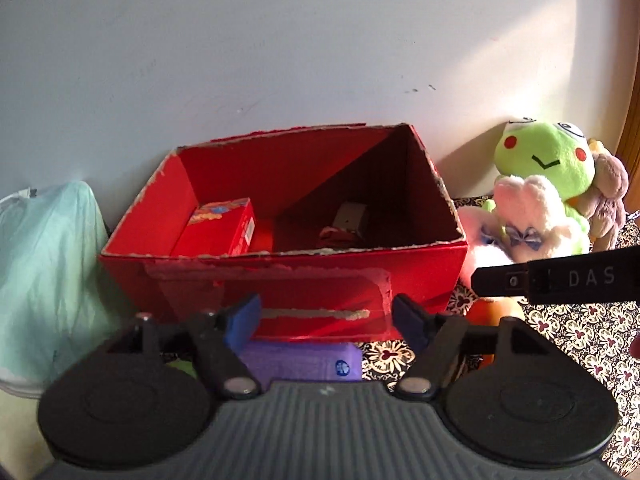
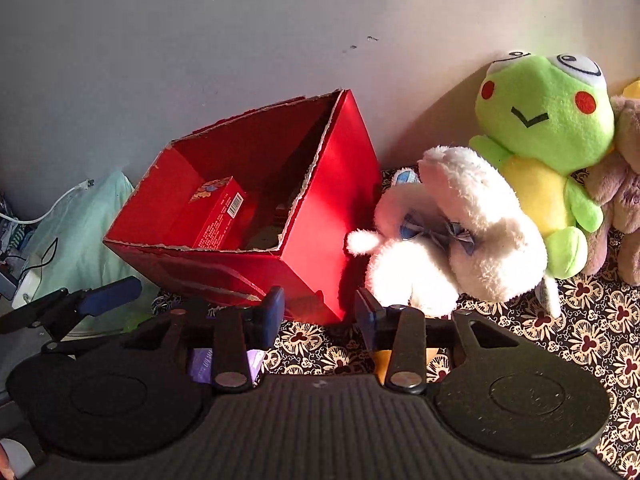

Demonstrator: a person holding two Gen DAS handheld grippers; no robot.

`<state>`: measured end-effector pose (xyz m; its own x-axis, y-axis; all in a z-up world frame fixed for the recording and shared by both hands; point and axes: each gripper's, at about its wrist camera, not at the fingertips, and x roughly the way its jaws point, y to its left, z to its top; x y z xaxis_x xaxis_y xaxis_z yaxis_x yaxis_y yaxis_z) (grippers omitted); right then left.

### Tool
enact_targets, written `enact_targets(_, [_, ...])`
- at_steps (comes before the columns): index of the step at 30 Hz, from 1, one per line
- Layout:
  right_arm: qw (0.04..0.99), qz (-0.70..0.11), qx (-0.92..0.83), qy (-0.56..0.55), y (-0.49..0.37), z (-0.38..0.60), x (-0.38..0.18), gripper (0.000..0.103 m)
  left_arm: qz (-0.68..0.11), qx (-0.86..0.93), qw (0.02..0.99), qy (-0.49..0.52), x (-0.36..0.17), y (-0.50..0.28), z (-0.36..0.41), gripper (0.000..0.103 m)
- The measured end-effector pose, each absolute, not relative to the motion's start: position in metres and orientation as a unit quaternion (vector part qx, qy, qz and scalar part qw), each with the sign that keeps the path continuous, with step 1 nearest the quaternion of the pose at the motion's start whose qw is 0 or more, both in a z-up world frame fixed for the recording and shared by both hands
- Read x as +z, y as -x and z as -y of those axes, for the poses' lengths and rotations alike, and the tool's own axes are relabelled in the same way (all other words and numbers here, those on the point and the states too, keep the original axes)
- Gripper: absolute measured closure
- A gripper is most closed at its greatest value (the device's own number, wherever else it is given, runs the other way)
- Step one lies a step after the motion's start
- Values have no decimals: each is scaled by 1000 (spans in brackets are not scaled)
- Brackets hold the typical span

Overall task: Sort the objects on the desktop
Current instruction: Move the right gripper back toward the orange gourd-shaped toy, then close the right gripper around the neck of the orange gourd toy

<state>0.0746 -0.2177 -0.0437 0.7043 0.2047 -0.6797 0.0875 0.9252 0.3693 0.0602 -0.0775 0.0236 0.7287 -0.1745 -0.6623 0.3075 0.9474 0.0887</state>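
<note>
- Left wrist view: the left gripper (image 1: 324, 318), black with blue finger pads, hangs with its jaws spread wide and nothing between them.
- Straight ahead of it stands an open red cardboard box with torn edges (image 1: 416, 276), set against a pale wall (image 1: 280, 48).
- Inside the box a small red printed carton (image 1: 218, 232) lies at the left, and a grey object with something red by it (image 1: 350, 222) sits in the shadowed right part; what it is cannot be told.
- Below the fingers, just in front of the box, lies a flat purple packet with a round blue mark (image 1: 304, 364).
- An orange round object (image 1: 496, 312) shows partly, low at the box's right corner.
- A pale green plastic bag (image 1: 52, 264) sits left of the box.
- Right of the box are a white fluffy plush (image 1: 532, 216), a green frog plush with red cheeks (image 1: 544, 156) and a brownish plush (image 1: 608, 188), on a black cloth with a cream flower pattern (image 1: 580, 344).
- Right wrist view: the right gripper (image 2: 320, 312) is parted, gripping nothing, over the patterned cloth (image 2: 592, 320).
- The red box (image 2: 332, 216) is ahead and left, the small carton (image 2: 216, 216) within it.
- The white plush (image 2: 472, 232) leans just right of the box, with the frog plush (image 2: 540, 120) behind it.
- The left gripper's blue pad (image 2: 108, 294) shows at far left.
</note>
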Motion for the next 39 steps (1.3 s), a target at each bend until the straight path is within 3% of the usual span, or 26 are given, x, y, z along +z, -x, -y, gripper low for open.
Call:
enact_targets(11, [903, -389, -22, -180, -67, 239, -66, 54, -353, -147, 917, -112, 4, -63, 93, 27])
enact_targets(16, [903, -393, -20, -175, -64, 259, -76, 52, -357, -199, 906, -112, -11, -56, 118, 10])
enact_targets(20, [904, -394, 1, -164, -64, 272, -86, 39, -364, -265, 882, -139, -29, -49, 145, 10])
enact_targets(25, [877, -429, 11, -214, -77, 294, -93, 40, -412, -300, 842, -178, -46, -45, 174, 10])
enact_targets(39, [878, -371, -5, -302, -25, 318, -98, 41, -426, -247, 848, -194, -61, -48, 202, 12])
